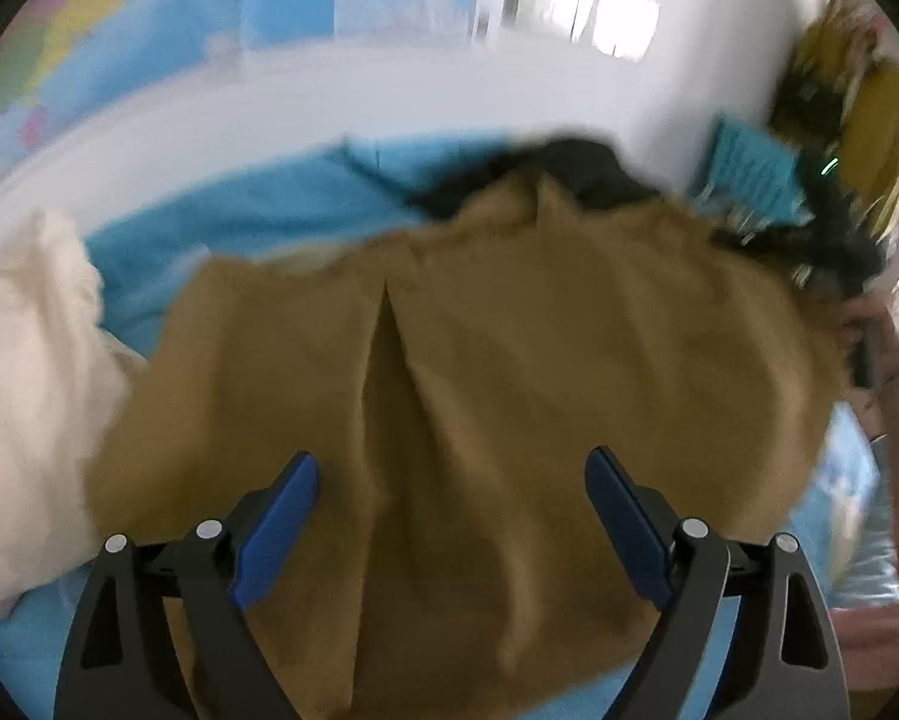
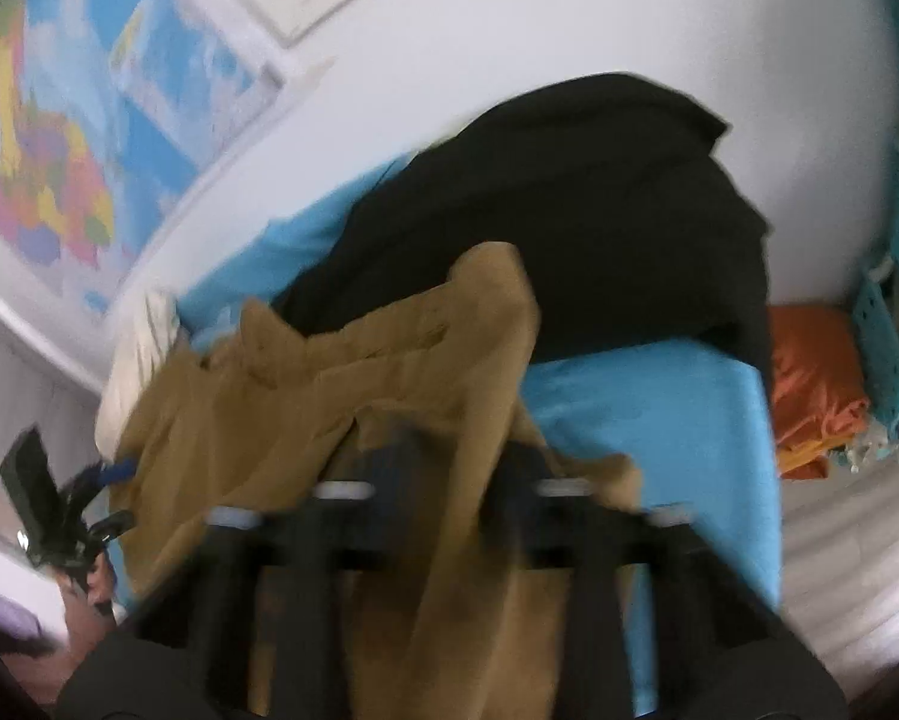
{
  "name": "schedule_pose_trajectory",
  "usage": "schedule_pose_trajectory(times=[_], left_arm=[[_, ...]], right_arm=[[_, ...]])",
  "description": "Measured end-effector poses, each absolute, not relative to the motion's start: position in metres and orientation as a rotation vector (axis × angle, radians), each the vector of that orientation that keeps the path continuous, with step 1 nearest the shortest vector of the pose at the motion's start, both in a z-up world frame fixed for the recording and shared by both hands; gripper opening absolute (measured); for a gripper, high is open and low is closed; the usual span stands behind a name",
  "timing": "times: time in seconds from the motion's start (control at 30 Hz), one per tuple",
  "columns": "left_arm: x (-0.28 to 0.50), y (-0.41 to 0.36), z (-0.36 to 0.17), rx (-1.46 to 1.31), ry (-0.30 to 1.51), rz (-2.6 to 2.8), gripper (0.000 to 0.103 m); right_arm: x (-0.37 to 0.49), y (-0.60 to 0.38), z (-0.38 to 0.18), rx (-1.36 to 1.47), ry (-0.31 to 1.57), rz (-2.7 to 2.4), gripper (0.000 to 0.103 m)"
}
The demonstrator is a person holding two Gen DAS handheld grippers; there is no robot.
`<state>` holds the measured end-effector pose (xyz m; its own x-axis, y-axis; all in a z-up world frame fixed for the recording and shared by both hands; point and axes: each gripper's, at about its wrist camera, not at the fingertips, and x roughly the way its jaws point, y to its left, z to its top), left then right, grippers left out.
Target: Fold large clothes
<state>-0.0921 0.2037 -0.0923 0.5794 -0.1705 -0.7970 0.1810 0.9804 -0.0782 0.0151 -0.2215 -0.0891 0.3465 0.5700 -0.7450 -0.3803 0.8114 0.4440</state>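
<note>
Two tongs: mine, one in each hand, both over the same tan garment (image 1: 449,372).
Left tongs (image 1: 452,516): spread wide, blue pads apart, nothing pinched between them.
Garment against left tongs: the tan cloth lies flat under and ahead of them, filling the gap between the pads without either pad pressing on it; a lengthwise crease runs up the cloth from between them.
Right tongs (image 2: 449,480): blurred and largely draped by cloth; they are pressed together, and tan fabric bunches right at their tips, so I read them as pinching the garment.
Garment against right tongs: it hangs over and around them, rising ahead to a peaked fold and spreading to the left in the right wrist view.
Surface: blue bed sheet (image 2: 659,420), with the garment lying on it.
Black garment (image 2: 569,210): heaped on the bed just beyond the tan one, touching its far edge.
Cream cloth (image 1: 23,390): bunched at the garment's left edge in the left wrist view.
Orange cloth (image 2: 809,384): on the floor past the bed's corner, beside a teal basket (image 2: 893,324).
Wall: white, with a coloured map (image 2: 47,180).
Other tongs seen: the left ones show at the garment's left edge in the right wrist view.
</note>
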Motion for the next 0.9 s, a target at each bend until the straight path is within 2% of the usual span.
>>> schedule_pose_trajectory(times=[0.03, 0.07, 0.1, 0.13, 0.17, 0.27, 0.33, 0.43, 0.5, 0.57, 0.63, 0.67, 0.7, 0.8, 0.83, 0.9], left_arm=[[-0.085, 0.204, -0.098, 0.01, 0.963, -0.201, 0.086], [-0.078, 0.204, -0.103, -0.002, 0.974, -0.183, 0.075], [-0.075, 0.206, -0.104, -0.004, 0.961, -0.167, 0.051], [-0.072, 0.21, -0.102, -0.004, 0.955, -0.151, 0.034], [-0.069, 0.218, -0.103, -0.03, 0.957, -0.15, 0.001], [-0.075, 0.237, -0.081, -0.114, 0.866, -0.113, 0.0], [-0.084, 0.253, -0.061, -0.167, 0.762, -0.067, 0.0], [-0.089, 0.274, -0.054, -0.224, 0.723, -0.038, 0.0], [-0.088, 0.279, -0.062, -0.224, 0.761, -0.03, 0.0], [-0.086, 0.277, -0.069, -0.231, 0.806, -0.085, 0.007], [-0.084, 0.266, -0.071, -0.179, 0.835, -0.115, 0.044], [-0.085, 0.259, -0.072, -0.16, 0.84, -0.11, 0.075], [-0.084, 0.253, -0.072, -0.139, 0.838, -0.115, 0.077], [-0.069, 0.236, -0.081, -0.045, 0.876, -0.095, 0.069], [-0.062, 0.232, -0.087, -0.004, 0.901, -0.07, 0.063], [-0.053, 0.228, -0.097, 0.03, 0.943, -0.034, 0.041]], right_arm=[[0.012, -0.217, -0.083, 0.18, 1.021, 0.625, 0.005], [0.008, -0.216, -0.072, 0.184, 0.981, 0.653, 0.004], [0.004, -0.217, -0.059, 0.201, 0.933, 0.681, 0.004], [0.002, -0.22, -0.047, 0.219, 0.887, 0.702, 0.004], [-0.002, -0.224, -0.033, 0.242, 0.827, 0.726, 0.004], [-0.007, -0.232, -0.006, 0.285, 0.706, 0.756, 0.004], [0.0, -0.232, -0.01, 0.297, 0.702, 0.774, 0.004], [0.022, -0.219, -0.047, 0.232, 0.849, 0.698, 0.004], [0.031, -0.211, -0.075, 0.188, 0.943, 0.652, 0.004], [0.035, -0.211, -0.09, 0.2, 0.994, 0.649, 0.005], [0.032, -0.215, -0.089, 0.244, 0.988, 0.666, 0.007], [0.03, -0.217, -0.085, 0.25, 0.977, 0.669, 0.008], [0.027, -0.218, -0.081, 0.252, 0.967, 0.674, 0.008], [0.02, -0.214, -0.072, 0.22, 0.957, 0.685, 0.013], [0.018, -0.215, -0.072, 0.213, 0.954, 0.69, 0.016], [0.016, -0.211, -0.07, 0.203, 0.948, 0.7, 0.021]])
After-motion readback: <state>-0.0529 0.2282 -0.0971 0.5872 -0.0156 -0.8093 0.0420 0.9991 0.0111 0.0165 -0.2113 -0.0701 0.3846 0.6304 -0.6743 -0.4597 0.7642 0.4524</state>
